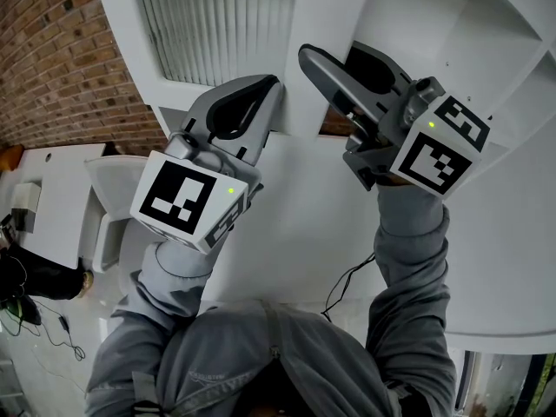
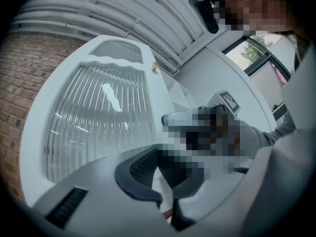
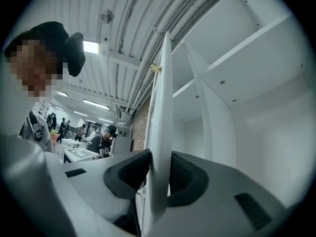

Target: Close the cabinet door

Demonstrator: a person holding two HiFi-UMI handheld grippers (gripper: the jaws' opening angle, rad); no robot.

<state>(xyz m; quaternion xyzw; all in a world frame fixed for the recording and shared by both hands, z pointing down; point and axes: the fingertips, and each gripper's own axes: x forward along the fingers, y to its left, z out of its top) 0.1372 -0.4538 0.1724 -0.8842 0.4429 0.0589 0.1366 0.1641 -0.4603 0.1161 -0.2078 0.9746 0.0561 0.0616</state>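
Note:
The white cabinet door [image 1: 208, 24] has a ribbed glass pane and stands open; its face fills the left gripper view [image 2: 98, 117]. In the right gripper view I see it edge-on [image 3: 162, 107], with a small brass knob [image 3: 156, 68] high on it. My right gripper [image 3: 159, 162] is shut on that free edge, one pad on each side, and shows at the upper middle of the head view [image 1: 317, 59]. My left gripper [image 1: 261, 89] is just under the door's lower frame. Its jaws [image 2: 165, 154] stand slightly open with nothing between them. I cannot tell whether it touches the door.
The open cabinet with white shelves [image 3: 237, 48] lies right of the door [image 1: 486, 42]. A brick wall [image 1: 61, 50] runs on the left, with a white table [image 1: 52, 198] below it. A thin cable [image 1: 343, 285] hangs by my right sleeve. People [image 3: 101, 142] stand far behind.

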